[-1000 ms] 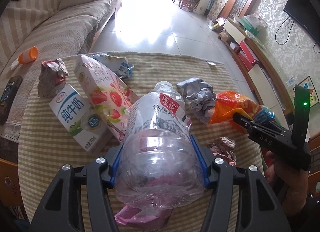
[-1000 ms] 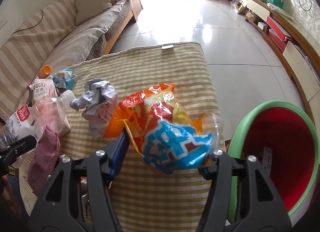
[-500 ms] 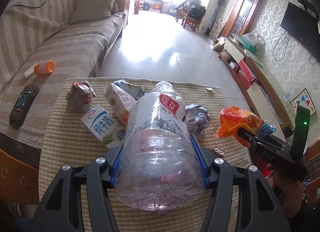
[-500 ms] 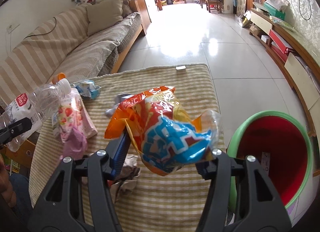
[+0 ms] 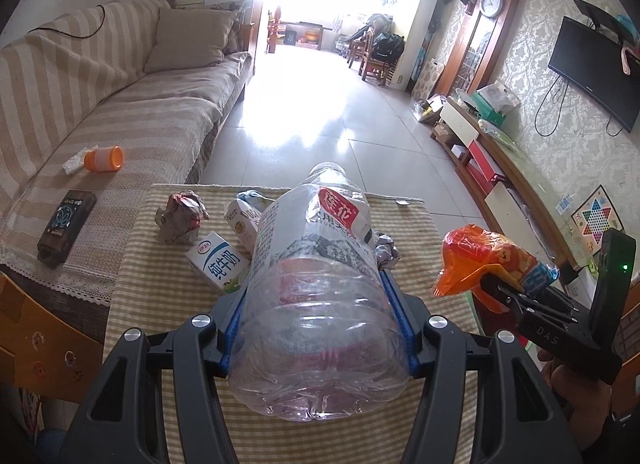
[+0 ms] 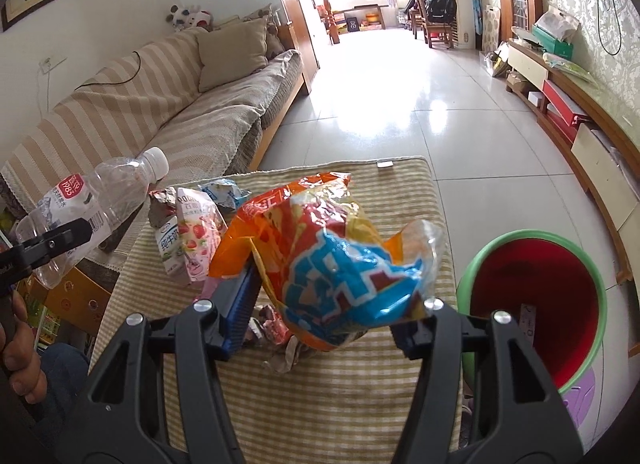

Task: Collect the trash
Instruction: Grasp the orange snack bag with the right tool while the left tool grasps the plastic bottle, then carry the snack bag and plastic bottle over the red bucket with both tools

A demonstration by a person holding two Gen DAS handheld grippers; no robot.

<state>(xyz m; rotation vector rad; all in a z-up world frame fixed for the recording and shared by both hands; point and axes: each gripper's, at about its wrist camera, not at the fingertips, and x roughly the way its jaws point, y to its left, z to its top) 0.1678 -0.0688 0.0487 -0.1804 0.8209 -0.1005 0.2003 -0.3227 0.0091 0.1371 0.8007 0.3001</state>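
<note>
bottle (image 5: 320, 288): clear thin plastic, ribbed, glossy paper-like label
snack bag (image 6: 340, 264): crinkled shiny plastic film
gripper fingers (image 5: 390, 296): matt black plastic, blue ribbed pads, metal screws
tablecloth (image 6: 360, 392): woven striped cloth, rough matt
bin (image 6: 536, 300): smooth glossy plastic
milk carton (image 5: 218, 264): coated paperboard
floor (image 5: 320, 116): polished glossy tiles
sofa cover (image 5: 120, 104): striped coarse cloth

A clear plastic water bottle (image 5: 320, 304) is clamped in the left gripper (image 5: 318, 328) above the striped table (image 5: 152, 304), near a milk carton (image 5: 219, 265).
</note>
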